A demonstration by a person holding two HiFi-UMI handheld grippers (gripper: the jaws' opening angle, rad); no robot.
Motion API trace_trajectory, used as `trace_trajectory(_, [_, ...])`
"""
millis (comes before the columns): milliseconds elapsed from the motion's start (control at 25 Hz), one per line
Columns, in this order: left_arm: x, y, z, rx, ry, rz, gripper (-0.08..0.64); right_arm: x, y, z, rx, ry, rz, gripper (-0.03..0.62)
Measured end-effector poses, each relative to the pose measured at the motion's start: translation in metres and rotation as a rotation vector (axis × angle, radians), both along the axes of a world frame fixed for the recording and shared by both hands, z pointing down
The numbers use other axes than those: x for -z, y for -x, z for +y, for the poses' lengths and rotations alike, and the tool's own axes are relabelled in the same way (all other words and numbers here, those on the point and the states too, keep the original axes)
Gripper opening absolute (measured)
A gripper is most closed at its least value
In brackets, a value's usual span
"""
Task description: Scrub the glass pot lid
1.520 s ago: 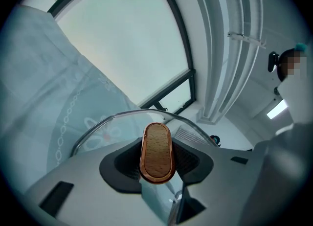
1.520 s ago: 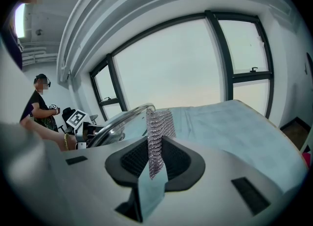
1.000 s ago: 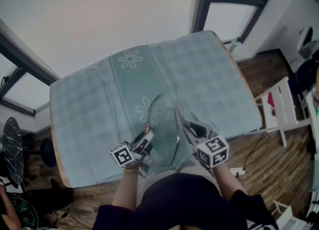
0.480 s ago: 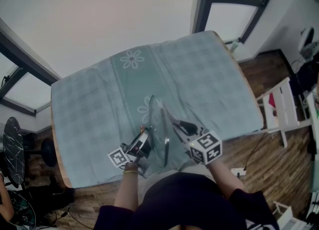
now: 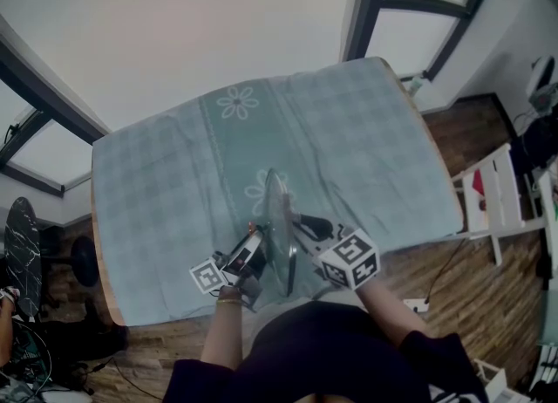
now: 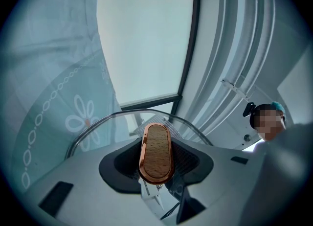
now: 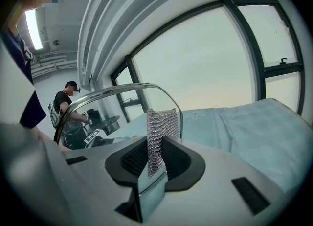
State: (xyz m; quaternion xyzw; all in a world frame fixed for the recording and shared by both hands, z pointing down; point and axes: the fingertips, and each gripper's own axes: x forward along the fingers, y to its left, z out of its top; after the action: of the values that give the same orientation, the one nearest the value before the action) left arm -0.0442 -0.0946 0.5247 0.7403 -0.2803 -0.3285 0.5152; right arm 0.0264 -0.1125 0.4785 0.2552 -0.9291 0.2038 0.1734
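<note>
The glass pot lid (image 5: 277, 218) stands on edge above the teal tablecloth (image 5: 166, 183), seen almost edge-on in the head view. My left gripper (image 5: 259, 251) is shut on the lid's handle (image 6: 156, 150), an oval wooden knob with a copper rim, and the lid's steel rim (image 6: 117, 116) arcs behind it. My right gripper (image 5: 307, 223) is on the lid's other side, shut on a strip of silver mesh scrubber (image 7: 159, 129). The scrubber's top stands close to the lid's rim (image 7: 105, 93); I cannot see whether it touches the glass.
The table's near edge (image 5: 174, 318) runs just below my grippers. A white chair (image 5: 497, 192) stands on the wooden floor to the right. Windows line the far wall. A person (image 7: 66, 105) stands in the background of the right gripper view.
The lid has turned from a broad tilted oval to nearly edge-on. My right gripper has moved left, closer to the lid. The left gripper has rolled a little while staying in place.
</note>
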Motion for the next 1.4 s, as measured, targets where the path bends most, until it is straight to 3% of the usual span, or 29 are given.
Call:
trace_trajectory(560, [-0.004, 0.008, 0.000, 0.024, 0.013, 0.027, 0.167, 0.006, 0.020, 0.022, 0.141, 0.004, -0.039, 0.083])
trace_trajectory(1400, [-0.004, 0.009, -0.001, 0.057, 0.020, 0.037, 0.167, 0.003, 0.013, 0.066, 0.263, 0.017, -0.062, 0.083])
